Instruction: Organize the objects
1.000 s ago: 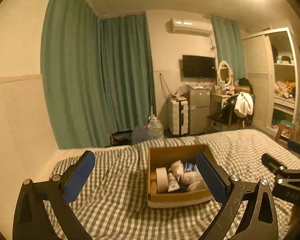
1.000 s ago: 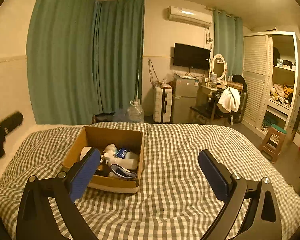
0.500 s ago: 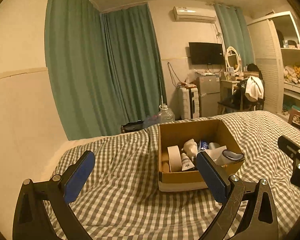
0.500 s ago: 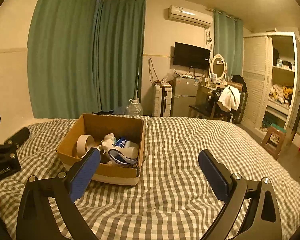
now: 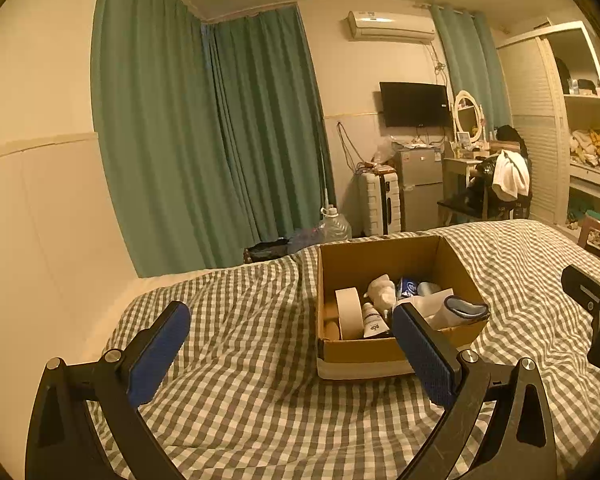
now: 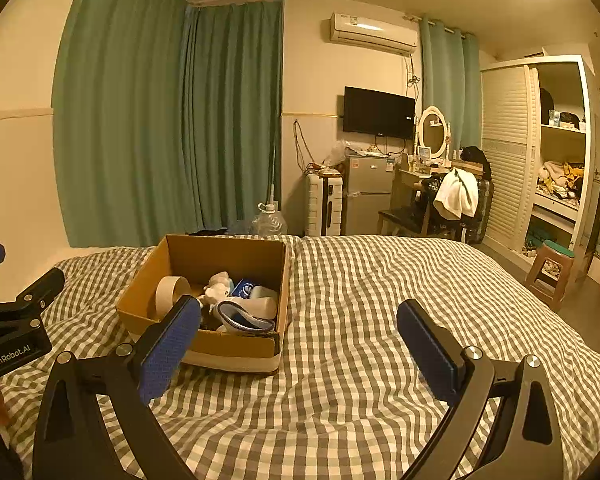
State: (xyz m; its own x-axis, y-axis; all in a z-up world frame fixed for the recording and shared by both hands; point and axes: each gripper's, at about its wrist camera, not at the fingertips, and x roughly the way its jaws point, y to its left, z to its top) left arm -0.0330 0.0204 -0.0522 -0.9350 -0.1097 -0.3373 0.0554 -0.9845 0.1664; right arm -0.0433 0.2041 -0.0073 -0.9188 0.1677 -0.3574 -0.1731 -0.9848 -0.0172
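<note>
**Two open claws hover over a bed beside a box of odds and ends**

A cardboard box (image 5: 396, 350) sits on a bed (image 5: 260, 380) covered in a grey-and-white checked quilt, its top open and its long axis running away from the cameras toward the far wall. Inside, a roll of tape (image 5: 349, 313) stands on edge at the left side, its flat faces turned left and right. Just beside it a small white tube (image 5: 373, 320) stands roughly upright against a crumpled white bundle (image 5: 382, 289), with a blue packet (image 5: 407, 287) behind. A white item with a blue-trimmed opening (image 5: 458, 312) lies tilted against the right wall of the box, its open end pointing right and toward the near edge.

The left claw (image 5: 290, 354) is spread wide, holding nothing; its right blue pad overlaps the box's near right corner in the left wrist view. The right claw (image 6: 298, 340) is likewise wide and empty, above the quilt to the right of the box, its left pad in front of the box's near wall.

Beyond the bed hang green curtains (image 6: 172, 120); a television (image 6: 379, 112), an air conditioner (image 6: 372, 34), a suitcase (image 6: 323, 205) and an open wardrobe (image 6: 556, 152) line the far side of the room.
</note>
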